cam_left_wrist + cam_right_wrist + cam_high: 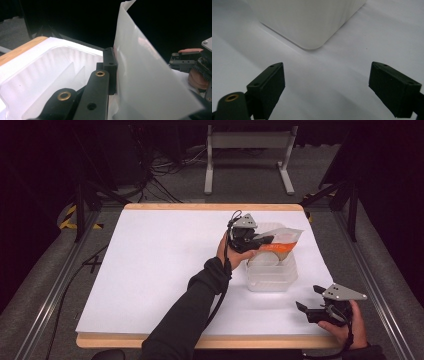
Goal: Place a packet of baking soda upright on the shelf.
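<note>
over the clear plastic tub (271,277) at the right half of the white bench (160,270), a flat pouch (280,241) with an orange printed face and a pale back was held up at a tilt by the left claw (267,240). its jaws were seen pressed together on the pouch's edge in the left gripper view, where the pale back of the pouch (147,82) rose as a broad, slightly curved sheet beside the ribbed tub (47,75). the pouch was judged light, thin and flexible: it kept a gentle bow when pinched at one edge, so it was thought likely to flop or swing if moved fast, and its smooth film was thought likely to slip from a shallow pinch. a hold well in from the sealed border, away from any corner, was judged safest. the tub was judged light and springy, easily pushed across the bench. the right claw (309,299) was held low near the bench's front right corner, its jaws spread wide with nothing between them, pointed at a rounded corner of the tub (312,37). some print was seen on the orange face in the high view, but no word or brand could be read.
</note>
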`<action>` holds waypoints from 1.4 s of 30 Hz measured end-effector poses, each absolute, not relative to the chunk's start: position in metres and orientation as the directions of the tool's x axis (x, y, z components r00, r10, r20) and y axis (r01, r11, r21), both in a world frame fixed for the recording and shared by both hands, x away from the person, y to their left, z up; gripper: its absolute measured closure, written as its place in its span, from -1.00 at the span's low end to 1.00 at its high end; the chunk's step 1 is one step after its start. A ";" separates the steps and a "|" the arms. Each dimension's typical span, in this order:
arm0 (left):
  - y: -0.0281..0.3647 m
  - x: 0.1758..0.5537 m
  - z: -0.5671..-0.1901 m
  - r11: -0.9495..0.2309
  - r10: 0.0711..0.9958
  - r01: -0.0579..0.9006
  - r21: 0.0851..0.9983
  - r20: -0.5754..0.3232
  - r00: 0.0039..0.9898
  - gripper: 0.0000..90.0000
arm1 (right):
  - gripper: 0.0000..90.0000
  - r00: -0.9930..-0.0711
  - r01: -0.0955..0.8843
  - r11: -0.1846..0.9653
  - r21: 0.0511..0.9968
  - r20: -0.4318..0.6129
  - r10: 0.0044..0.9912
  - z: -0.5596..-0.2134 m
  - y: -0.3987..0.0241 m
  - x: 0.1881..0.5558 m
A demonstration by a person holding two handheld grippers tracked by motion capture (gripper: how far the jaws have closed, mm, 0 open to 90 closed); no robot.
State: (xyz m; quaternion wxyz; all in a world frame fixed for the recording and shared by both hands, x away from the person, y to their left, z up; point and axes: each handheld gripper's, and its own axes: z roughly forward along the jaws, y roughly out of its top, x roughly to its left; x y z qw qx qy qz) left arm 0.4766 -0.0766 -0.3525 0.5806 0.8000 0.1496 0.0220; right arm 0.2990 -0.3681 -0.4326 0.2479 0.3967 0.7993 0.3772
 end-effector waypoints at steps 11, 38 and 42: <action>-0.078 0.476 -0.360 -0.306 0.259 0.217 0.927 -0.138 0.956 0.97 | -0.68 -0.564 0.448 0.403 0.798 -0.098 0.820 -0.433 -0.368 0.299; -0.072 0.467 -0.356 -0.350 0.315 0.187 0.918 -0.072 0.946 0.40 | -0.69 -0.561 0.448 0.400 0.799 -0.098 0.822 -0.432 -0.368 0.299; -0.063 0.463 -0.350 -0.363 0.347 0.164 0.917 -0.030 0.937 0.08 | -0.69 -0.564 0.446 0.403 0.799 -0.099 0.820 -0.432 -0.367 0.298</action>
